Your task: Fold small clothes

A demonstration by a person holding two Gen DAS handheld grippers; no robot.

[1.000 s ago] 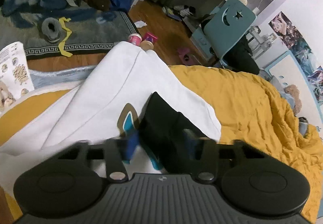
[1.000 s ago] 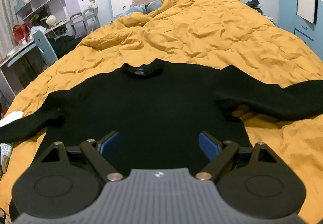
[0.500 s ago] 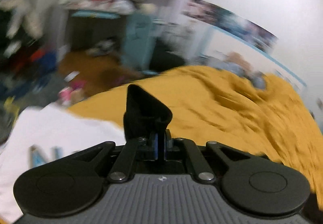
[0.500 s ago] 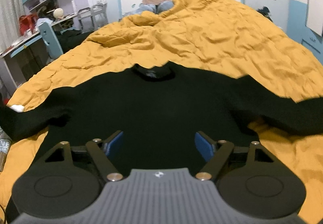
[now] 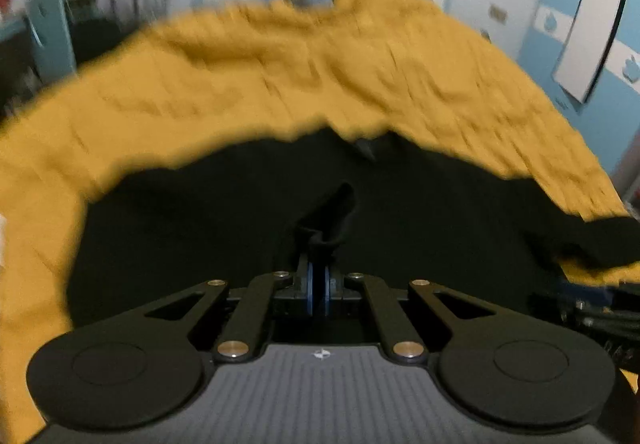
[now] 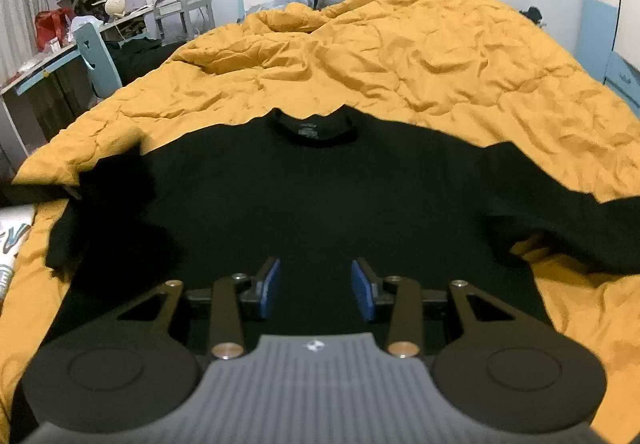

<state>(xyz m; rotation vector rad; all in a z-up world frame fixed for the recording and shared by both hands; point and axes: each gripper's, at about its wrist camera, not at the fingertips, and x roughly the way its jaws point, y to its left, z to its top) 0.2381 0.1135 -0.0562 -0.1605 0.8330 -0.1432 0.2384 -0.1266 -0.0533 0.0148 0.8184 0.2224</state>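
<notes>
A black sweater (image 6: 312, 196) lies flat on the yellow blanket (image 6: 400, 56) of the bed, with its collar toward the far end. Its left sleeve is bunched up near the left edge of the bed. The left gripper (image 5: 318, 280) has its jaws pressed together on a bit of the black cloth, which sticks up from them. The right gripper (image 6: 316, 284) hangs over the sweater's bottom part. Its jaws are closing, with a gap between them. The right sleeve reaches out toward the right edge.
</notes>
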